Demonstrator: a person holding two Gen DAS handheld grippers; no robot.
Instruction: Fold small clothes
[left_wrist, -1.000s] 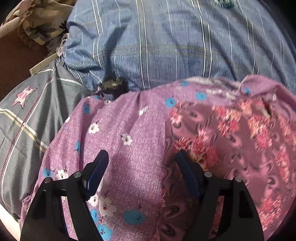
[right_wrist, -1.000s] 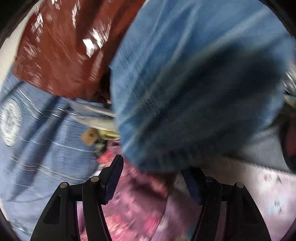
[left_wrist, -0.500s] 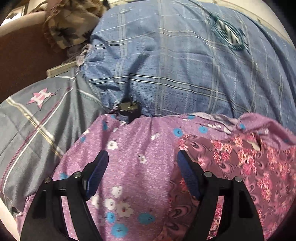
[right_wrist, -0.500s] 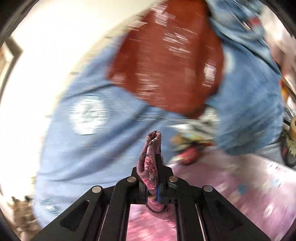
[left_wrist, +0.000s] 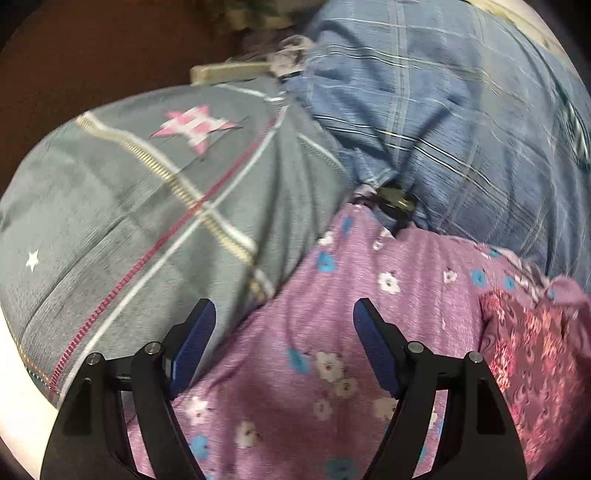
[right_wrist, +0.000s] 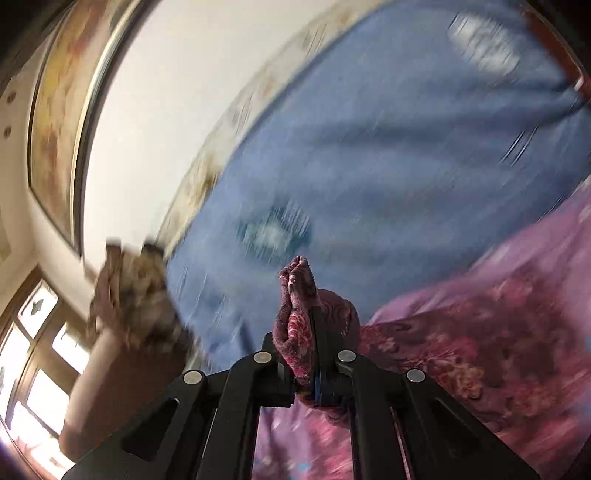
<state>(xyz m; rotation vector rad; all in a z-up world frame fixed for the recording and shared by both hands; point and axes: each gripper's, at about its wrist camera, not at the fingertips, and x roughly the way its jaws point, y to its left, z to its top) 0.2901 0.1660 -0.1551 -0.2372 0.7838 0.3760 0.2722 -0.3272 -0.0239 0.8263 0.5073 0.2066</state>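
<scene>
Right gripper (right_wrist: 306, 332) clamped tight on a bunched fold of the dark maroon floral garment (right_wrist: 461, 354); pinched cloth poking up past the fingertips, rest of it trailing off to the right over the purple flowered sheet (right_wrist: 546, 254); pretty blurry over there, so no finer detail on the fold.

Left gripper (left_wrist: 284, 332) wide open with nothing between the blue pads (left_wrist: 195, 332); hovering over the purple flowered sheet (left_wrist: 332, 332), can't tell whether touching it or not; left pad right at the sheet's edge where the grey checked blanket (left_wrist: 147, 221) with the pink star begins.

Taking the purple sheet as the landmark: maroon garment (left_wrist: 535, 350) lying on its right side, well apart from the open left claw; grey blanket just beside it on the left; blue plaid bedding (left_wrist: 443, 110) bunched up behind it; small dark metal thing (left_wrist: 395, 201) tucked right at the sheet's far edge, where blanket and plaid meet, too blurred to name.

Also in the right wrist view: blue bedding (right_wrist: 406, 147) behind the sheet, mottled brownish bundle of cloth (right_wrist: 136, 295) off to the far left of it, white wall (right_wrist: 166, 74) and a framed picture (right_wrist: 55, 110) beyond, window (right_wrist: 40, 369) low in the corner.
</scene>
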